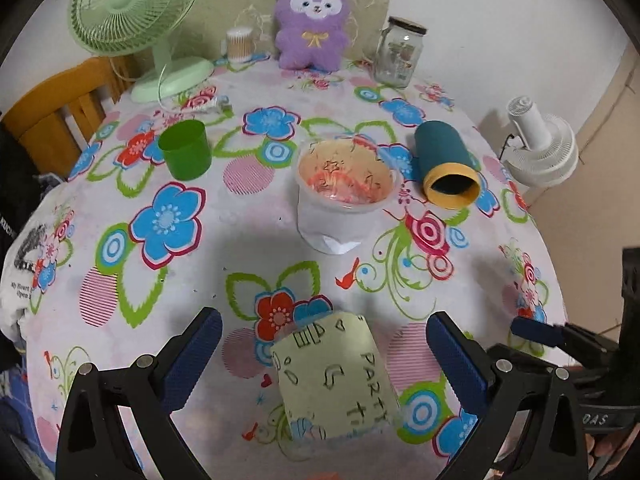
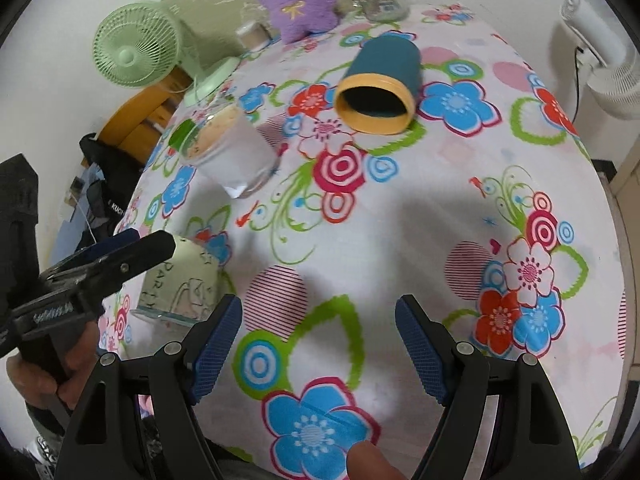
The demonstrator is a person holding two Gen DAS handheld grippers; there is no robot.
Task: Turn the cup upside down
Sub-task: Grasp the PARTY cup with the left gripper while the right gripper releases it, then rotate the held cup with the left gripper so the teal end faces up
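Fingers of the left gripper (image 1: 324, 354) stand wide apart on either side of a pale green cup (image 1: 334, 376) printed with "PARTY" lettering; neither blue pad touches it, and gaps of cloth show on both sides; the cup sits mouth-down on the floral tablecloth (image 1: 248, 240), its broader rim nearest the camera. From the right wrist view the same left gripper (image 2: 132, 246) reaches in from the left edge, angled slightly downward, its fingertips just above the cup (image 2: 182, 280); the hand (image 2: 44, 372) holding its handle shows below it, fingers curled around the grip. The right gripper (image 2: 318, 344) hovers over bare cloth beside the cup, its jaws spread wide with nothing between them; its tip (image 1: 536, 330) pokes in at the right edge of the left wrist view. Farther back on the table stand a frosted plastic cup (image 1: 344, 196) upright, a green cup (image 1: 185, 148) mouth-down, and a teal cup with a yellow rim (image 1: 444, 160) lying on its side, its mouth toward the cameras; a purple plush toy (image 1: 310, 20), a glass jar (image 1: 398, 52) and a green fan (image 1: 132, 8) line the far edge.
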